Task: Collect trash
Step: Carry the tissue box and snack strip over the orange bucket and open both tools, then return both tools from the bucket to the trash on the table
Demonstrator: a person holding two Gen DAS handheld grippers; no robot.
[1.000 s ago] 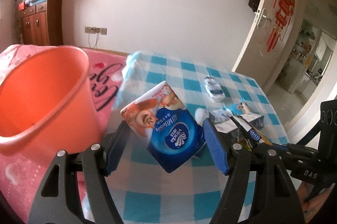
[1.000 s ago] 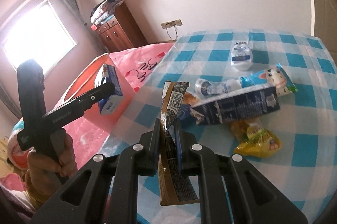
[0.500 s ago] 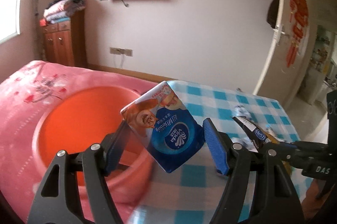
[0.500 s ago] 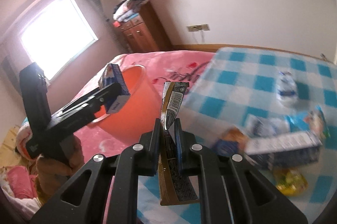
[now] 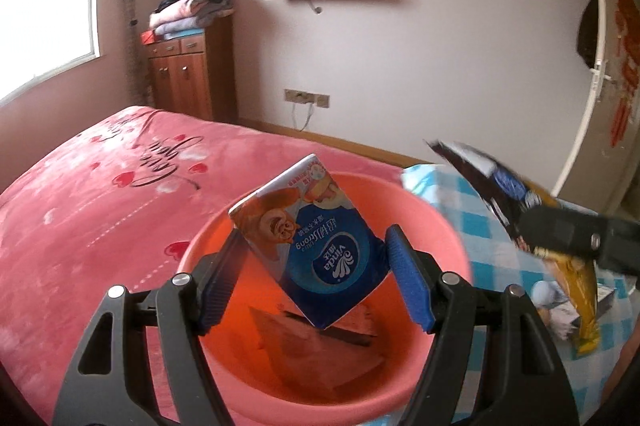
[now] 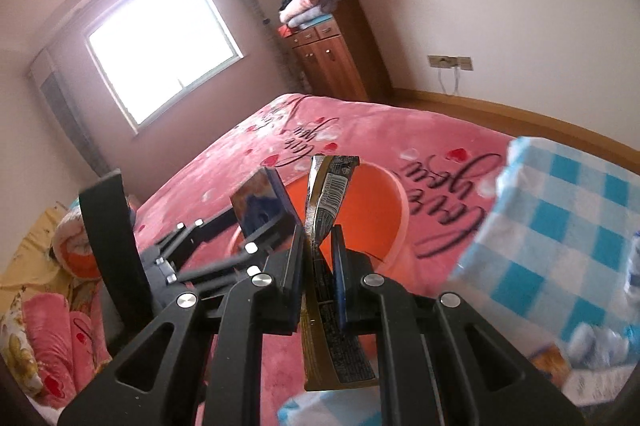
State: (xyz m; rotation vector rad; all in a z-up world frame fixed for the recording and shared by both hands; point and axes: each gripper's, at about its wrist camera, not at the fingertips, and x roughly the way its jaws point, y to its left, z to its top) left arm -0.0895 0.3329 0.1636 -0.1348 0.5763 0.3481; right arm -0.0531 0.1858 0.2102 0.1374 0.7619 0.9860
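your left gripper (image 5: pixel 316 274) clamps the blue tissue pack (image 5: pixel 316 242), tilted, right over the orange bucket (image 5: pixel 440 218). your right gripper (image 6: pixel 318 258) pinches the gold wrapper (image 6: pixel 326 194) upright beside it, near the bucket rim.

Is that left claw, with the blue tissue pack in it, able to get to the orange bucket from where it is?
Probably yes. The left claw holds the tissue pack right above the open mouth of the orange bucket, with nothing between them. The right claw with its wrapper hangs off to the side.

Bright window (image 6: pixel 164 46), wooden cabinet (image 5: pixel 192 70), pink bed (image 5: pixel 100 194)
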